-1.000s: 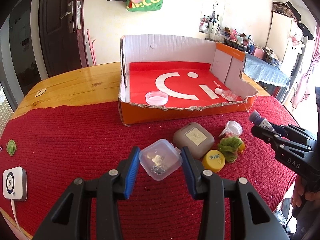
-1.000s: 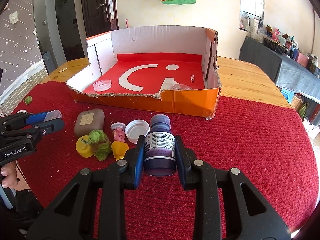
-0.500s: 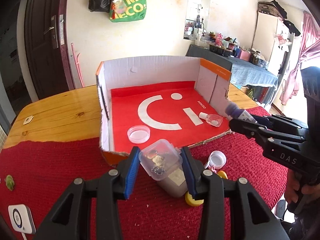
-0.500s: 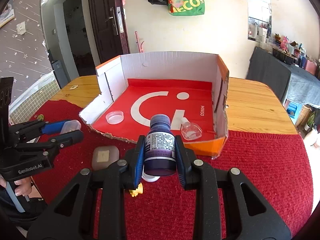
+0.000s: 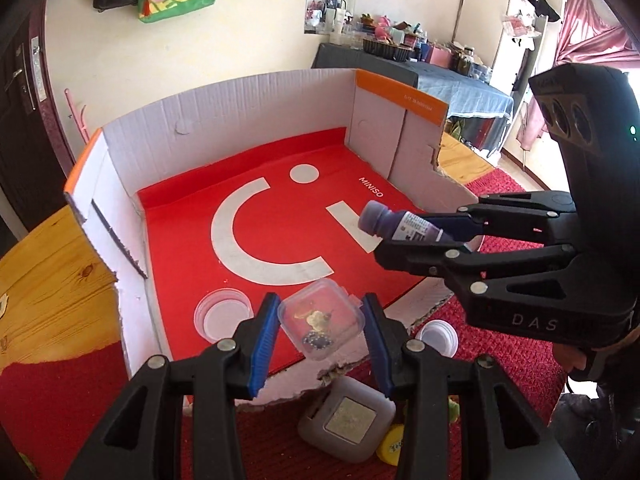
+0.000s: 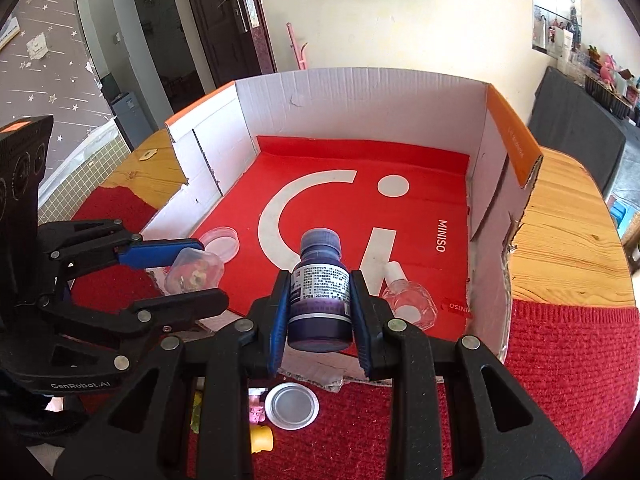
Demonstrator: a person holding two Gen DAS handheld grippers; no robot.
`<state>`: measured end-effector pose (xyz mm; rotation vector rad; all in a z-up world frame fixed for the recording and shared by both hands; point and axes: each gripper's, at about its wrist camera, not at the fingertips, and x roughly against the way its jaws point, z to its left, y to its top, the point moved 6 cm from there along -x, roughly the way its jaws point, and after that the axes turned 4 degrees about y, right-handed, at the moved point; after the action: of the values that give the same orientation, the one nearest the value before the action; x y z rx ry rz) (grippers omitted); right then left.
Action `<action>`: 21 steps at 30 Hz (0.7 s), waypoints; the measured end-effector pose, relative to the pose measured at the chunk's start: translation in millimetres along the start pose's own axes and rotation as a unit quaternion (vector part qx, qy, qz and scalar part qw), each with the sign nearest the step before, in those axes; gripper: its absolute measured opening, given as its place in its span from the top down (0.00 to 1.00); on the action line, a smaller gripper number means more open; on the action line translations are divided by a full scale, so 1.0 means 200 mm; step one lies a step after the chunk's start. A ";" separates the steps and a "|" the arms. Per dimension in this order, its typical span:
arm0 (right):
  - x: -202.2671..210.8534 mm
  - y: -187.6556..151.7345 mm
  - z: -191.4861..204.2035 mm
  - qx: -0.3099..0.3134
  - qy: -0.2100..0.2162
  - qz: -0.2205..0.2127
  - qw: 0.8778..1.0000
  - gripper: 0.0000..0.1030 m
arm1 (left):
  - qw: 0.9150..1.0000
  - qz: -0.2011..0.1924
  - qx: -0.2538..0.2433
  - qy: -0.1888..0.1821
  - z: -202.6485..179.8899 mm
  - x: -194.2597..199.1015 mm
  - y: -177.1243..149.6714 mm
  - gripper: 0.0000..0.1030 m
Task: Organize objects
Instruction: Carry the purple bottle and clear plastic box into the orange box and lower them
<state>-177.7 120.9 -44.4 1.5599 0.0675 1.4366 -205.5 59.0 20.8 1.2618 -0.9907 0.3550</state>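
Right now both claws hang over the near edge of the open cardboard box [image 5: 256,104] with its red floor. The left claw [image 5: 320,330] is clamped on a small clear plastic container [image 5: 322,322] with bits inside; the right claw [image 6: 320,304] grips a purple bottle [image 6: 320,296] by its body, cap pointing away. Inside the box lie a clear round lid [image 5: 222,316] and a small clear bottle [image 6: 408,300]. On the red cloth [image 6: 572,356] of the worktop, just outside the box, sit a grey square container [image 5: 346,424] and a white cap [image 6: 292,406].
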 end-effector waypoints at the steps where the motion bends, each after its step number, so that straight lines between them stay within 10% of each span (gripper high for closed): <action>1: -0.02 0.00 0.00 0.000 0.002 0.007 1.000 0.74 | 1.000 0.007 -0.004 -0.004 0.00 -0.02 0.00 0.58; 21: -0.25 -0.01 -0.08 -0.010 0.028 0.077 0.997 0.74 | 0.998 0.055 -0.035 -0.025 0.03 -0.22 0.02 0.58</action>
<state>-203.6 101.8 -85.0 1.5358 -0.0335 1.5966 -236.2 67.2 -11.8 1.1592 -1.1097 0.3722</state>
